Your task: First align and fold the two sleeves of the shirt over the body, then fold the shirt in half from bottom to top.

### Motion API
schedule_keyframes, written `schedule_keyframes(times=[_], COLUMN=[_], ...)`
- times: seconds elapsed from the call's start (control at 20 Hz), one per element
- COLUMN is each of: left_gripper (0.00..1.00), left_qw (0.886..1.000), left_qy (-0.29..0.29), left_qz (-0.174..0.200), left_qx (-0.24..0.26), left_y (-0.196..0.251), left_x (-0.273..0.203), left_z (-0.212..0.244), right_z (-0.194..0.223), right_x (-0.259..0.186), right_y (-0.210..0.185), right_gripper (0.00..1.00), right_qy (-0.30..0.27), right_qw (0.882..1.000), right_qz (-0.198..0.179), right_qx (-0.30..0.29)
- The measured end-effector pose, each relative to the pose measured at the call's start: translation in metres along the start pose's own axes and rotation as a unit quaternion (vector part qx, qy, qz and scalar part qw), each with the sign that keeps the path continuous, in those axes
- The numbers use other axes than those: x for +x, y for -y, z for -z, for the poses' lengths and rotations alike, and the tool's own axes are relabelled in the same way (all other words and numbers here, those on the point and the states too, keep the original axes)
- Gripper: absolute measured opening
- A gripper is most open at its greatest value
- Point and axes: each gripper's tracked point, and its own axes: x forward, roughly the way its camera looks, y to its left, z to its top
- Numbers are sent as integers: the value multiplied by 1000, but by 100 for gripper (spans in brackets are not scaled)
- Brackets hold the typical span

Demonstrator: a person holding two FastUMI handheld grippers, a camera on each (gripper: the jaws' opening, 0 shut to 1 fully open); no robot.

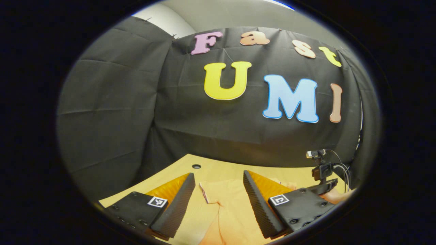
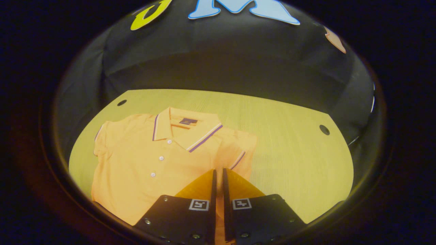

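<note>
The left gripper (image 1: 218,177) has two wedge-shaped fingers with ribbed inner faces. Each sits on a flat dark plate (image 1: 136,211) studded with screws and carrying a small square black-and-white marker. The right gripper (image 2: 219,172) has the same build; beside each marker, screw heads dot its plates (image 2: 177,217).

Light wooden table (image 2: 289,149) with round holes (image 2: 324,129), black cloth wall (image 1: 112,112) behind.

The shirt (image 2: 146,163) lay flat on the worktop (image 2: 289,149), collar toward the booth wall behind. The right hand-held gripper (image 2: 219,177) sat over its right-hand edge; the left hand-held gripper (image 1: 218,183) straddled a cloth edge.
</note>
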Motion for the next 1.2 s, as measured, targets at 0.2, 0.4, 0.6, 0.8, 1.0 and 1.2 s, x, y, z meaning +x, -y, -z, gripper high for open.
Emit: schedule_keyframes(times=[0.2,0.4,0.6,0.8,1.0,1.2], left_gripper=[94,94,94,94,94,94], left_qw=[1000,999,998,996,993,992], left_qy=[0,-7,-19,-32,-51,-67], left_qz=[16,33,55,83,108,104], left_qx=[0,-2,-6,-3,-2,2], left_y=[2,3,1,-8,-19,-33], left_x=[14,28,50,80,109,145], left_z=[-2,6,18,37,57,81], right_z=[-3,-7,-18,-28,-32,-32], right_x=[-7,-23,-56,-100,-142,-182], right_y=[-2,-10,-26,-40,-52,-63], right_gripper=[24,48,69,81,81,81], right_qy=[1,11,39,74,108,132], right_qw=[1000,1000,999,997,992,987], right_qz=[2,5,3,24,54,68], right_qx=[6,1,17,29,42,59])
